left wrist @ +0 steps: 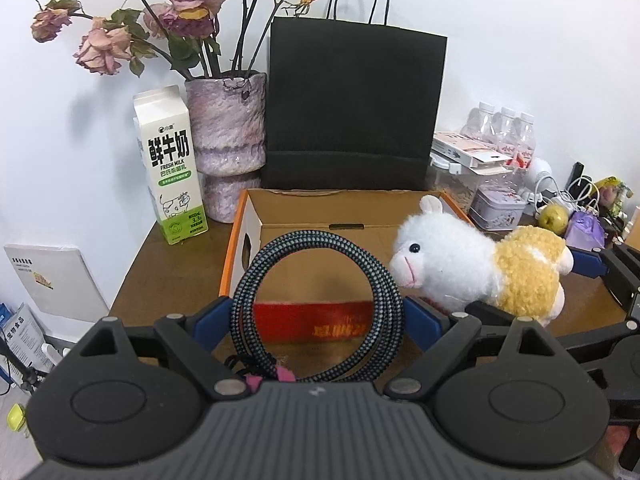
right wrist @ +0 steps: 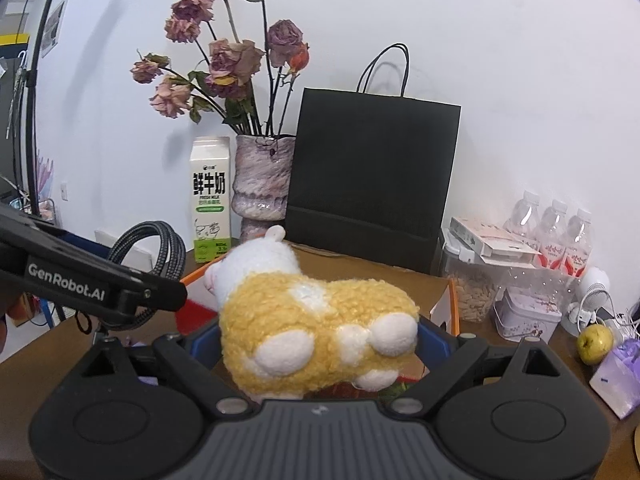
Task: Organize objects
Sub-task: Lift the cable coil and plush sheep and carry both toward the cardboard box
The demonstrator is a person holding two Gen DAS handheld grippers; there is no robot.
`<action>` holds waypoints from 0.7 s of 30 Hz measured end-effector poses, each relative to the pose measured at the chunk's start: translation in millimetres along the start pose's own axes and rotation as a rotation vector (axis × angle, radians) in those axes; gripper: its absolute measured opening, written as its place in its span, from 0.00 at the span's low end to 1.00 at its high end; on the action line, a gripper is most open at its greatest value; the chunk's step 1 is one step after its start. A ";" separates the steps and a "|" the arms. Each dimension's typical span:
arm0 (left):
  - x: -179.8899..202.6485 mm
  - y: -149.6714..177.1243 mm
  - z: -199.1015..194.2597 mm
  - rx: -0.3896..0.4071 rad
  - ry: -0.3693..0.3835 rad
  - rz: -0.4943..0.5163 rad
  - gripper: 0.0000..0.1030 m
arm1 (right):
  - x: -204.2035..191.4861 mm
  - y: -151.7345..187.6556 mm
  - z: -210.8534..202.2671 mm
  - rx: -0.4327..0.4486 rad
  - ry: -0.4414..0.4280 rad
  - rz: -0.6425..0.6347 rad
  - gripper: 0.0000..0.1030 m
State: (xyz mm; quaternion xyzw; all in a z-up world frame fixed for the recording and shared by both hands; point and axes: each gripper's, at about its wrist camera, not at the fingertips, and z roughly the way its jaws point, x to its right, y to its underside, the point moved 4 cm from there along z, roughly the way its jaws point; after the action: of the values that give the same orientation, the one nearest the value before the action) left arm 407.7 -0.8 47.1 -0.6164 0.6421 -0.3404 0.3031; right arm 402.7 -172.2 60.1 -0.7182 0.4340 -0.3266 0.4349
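Note:
My left gripper (left wrist: 318,314) is shut on a coiled black braided cable (left wrist: 384,292), held upright over the open cardboard box (left wrist: 320,208) with orange edges. The cable also shows in the right wrist view (right wrist: 160,240). My right gripper (right wrist: 318,340) is shut on a white and yellow plush sheep (right wrist: 316,320), held over the box's right side. The sheep shows in the left wrist view (left wrist: 480,264), head pointing left, close beside the cable.
Behind the box stand a milk carton (left wrist: 170,168), a vase of dried roses (left wrist: 226,140) and a black paper bag (left wrist: 352,108). At the right are water bottles (left wrist: 504,132), a tin (left wrist: 500,204), a green apple (left wrist: 554,216) and white cables.

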 end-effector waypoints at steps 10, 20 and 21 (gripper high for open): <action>-3.5 -25.4 46.5 -0.014 -0.012 -0.006 0.89 | 13.6 -14.7 48.6 -0.025 0.008 -0.019 0.91; -4.8 -46.5 95.3 -0.033 -0.020 -0.015 0.89 | 29.7 -24.3 98.4 -0.049 0.017 -0.005 0.91; -5.1 -48.5 100.4 -0.035 -0.023 -0.016 0.89 | 31.4 -25.1 103.0 -0.051 0.018 -0.001 0.91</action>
State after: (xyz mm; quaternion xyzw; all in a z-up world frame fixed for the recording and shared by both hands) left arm 517.6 -2.5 27.5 -0.6305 0.6395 -0.3246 0.2969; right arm 511.4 -159.4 43.8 -0.7263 0.4457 -0.3221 0.4125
